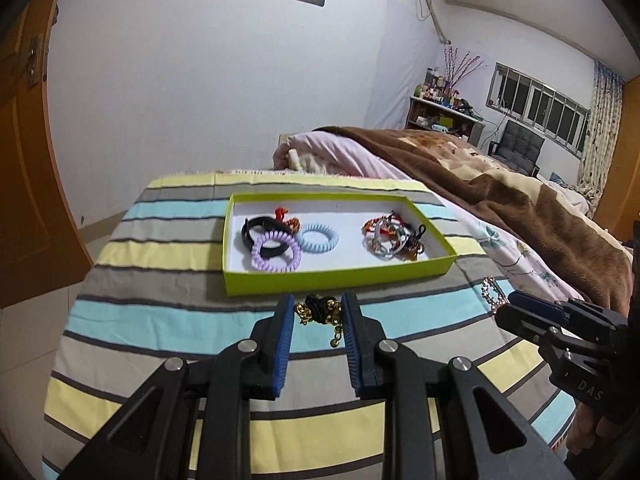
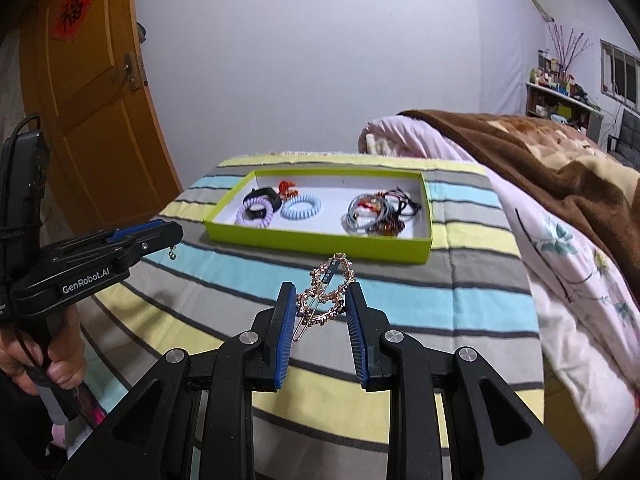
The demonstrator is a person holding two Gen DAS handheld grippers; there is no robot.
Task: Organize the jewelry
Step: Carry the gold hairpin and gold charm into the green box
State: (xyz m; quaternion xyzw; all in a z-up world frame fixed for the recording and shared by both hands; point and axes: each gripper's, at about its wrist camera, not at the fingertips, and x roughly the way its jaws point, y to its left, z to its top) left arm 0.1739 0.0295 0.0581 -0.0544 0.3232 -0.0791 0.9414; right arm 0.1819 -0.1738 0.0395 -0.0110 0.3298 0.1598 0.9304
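**Left wrist view: both claws holding jewelry above the striped cloth**

Left wrist cam is showing the left claw (image 1: 316, 312) pinching a black-and-gold beaded piece (image 1: 318, 310), with a little gold charm dangling under it. Right claw (image 2: 320, 306) is gripping a rose-gold sparkly hair clip (image 2: 326, 292), jaws partway closed on it. Both are hanging in front of the green box (image 1: 340, 276), which is sitting on the striped cloth (image 1: 160, 312) holding coil hair ties and bracelets.
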